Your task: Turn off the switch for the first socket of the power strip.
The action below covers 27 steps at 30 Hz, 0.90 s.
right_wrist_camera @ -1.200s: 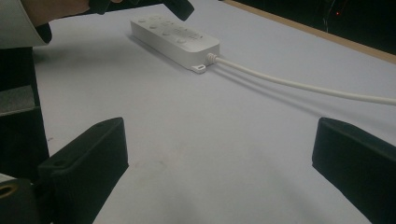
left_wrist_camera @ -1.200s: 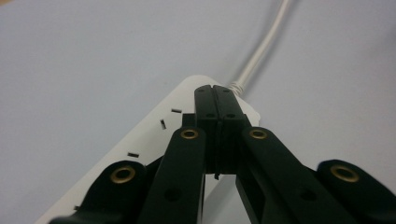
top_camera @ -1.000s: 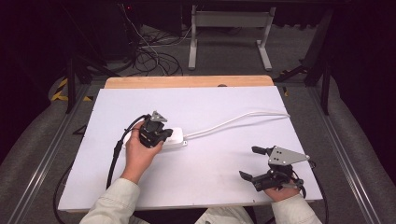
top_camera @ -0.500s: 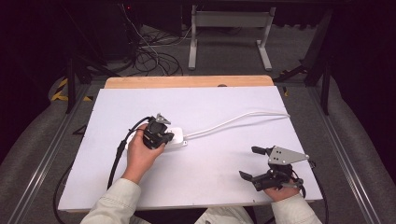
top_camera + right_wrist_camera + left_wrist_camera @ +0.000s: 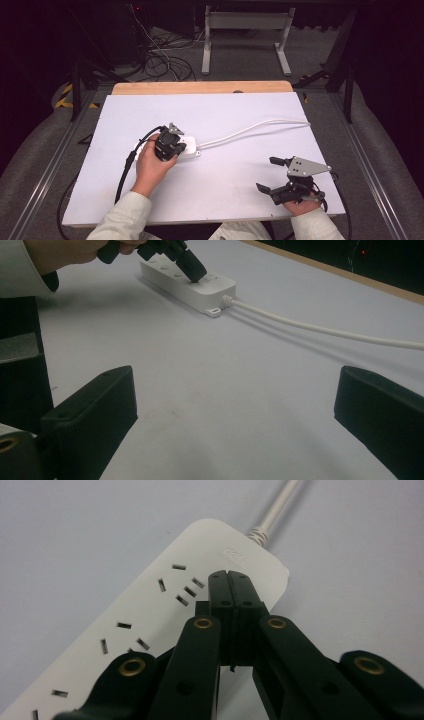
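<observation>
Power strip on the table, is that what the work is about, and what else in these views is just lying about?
In the job:
- power strip, white, flat on the table
- its white cord
- left gripper, jaws shut, tips over the strip's cord end

Lying about:
- right gripper, open, apart from the strip
- tangled cables on the floor behind the table

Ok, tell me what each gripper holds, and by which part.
Nothing: left gripper, jaws shut together, tips on the power strip near its cord end; right gripper open over bare table.
</observation>
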Each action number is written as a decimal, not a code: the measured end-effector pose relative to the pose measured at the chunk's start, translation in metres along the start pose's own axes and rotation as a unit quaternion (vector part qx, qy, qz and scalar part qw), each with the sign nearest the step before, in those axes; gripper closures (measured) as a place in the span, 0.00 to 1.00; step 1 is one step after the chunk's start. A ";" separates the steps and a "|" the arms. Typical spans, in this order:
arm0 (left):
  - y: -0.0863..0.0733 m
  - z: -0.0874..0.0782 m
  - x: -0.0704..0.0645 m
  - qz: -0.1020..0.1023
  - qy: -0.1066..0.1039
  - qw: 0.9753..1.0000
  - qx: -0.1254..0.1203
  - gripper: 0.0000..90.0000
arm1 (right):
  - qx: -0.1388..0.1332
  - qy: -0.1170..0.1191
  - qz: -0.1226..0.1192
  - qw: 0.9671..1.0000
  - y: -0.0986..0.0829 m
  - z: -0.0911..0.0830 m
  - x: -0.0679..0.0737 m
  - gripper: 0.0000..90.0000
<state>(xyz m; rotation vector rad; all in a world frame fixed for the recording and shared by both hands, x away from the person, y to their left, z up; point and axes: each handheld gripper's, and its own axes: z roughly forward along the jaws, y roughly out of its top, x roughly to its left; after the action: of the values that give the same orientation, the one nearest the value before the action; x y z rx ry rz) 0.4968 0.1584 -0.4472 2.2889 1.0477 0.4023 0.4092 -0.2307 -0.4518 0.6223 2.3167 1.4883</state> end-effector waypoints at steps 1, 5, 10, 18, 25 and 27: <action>0.000 0.000 -0.001 0.002 0.002 1.000 0.001 1.00 | 0.000 0.000 0.000 1.000 0.000 0.000 0.000 0.04; -0.001 0.001 0.000 0.003 0.001 1.000 -0.001 1.00 | 0.001 0.000 0.003 1.000 0.000 0.000 0.000 0.05; -0.004 0.001 0.001 -0.001 -0.001 1.000 -0.009 1.00 | 0.000 -0.002 0.003 1.000 0.000 -0.001 0.000 0.05; -0.006 0.001 0.003 -0.010 -0.009 1.000 -0.015 1.00 | 0.002 -0.002 0.002 1.000 0.000 0.000 0.000 0.05; -0.006 0.001 0.003 -0.012 -0.009 1.000 -0.015 1.00 | 0.000 0.001 0.002 1.000 0.000 -0.001 0.001 0.05; -0.006 0.001 0.002 -0.012 -0.006 1.000 -0.015 1.00 | 0.000 0.001 0.002 1.000 0.000 -0.001 0.001 0.05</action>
<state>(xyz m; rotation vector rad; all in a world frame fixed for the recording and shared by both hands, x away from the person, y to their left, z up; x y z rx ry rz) 0.4950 0.1626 -0.4518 2.2475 1.0551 0.3912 0.4081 -0.2307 -0.4513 0.6266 2.3188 1.4925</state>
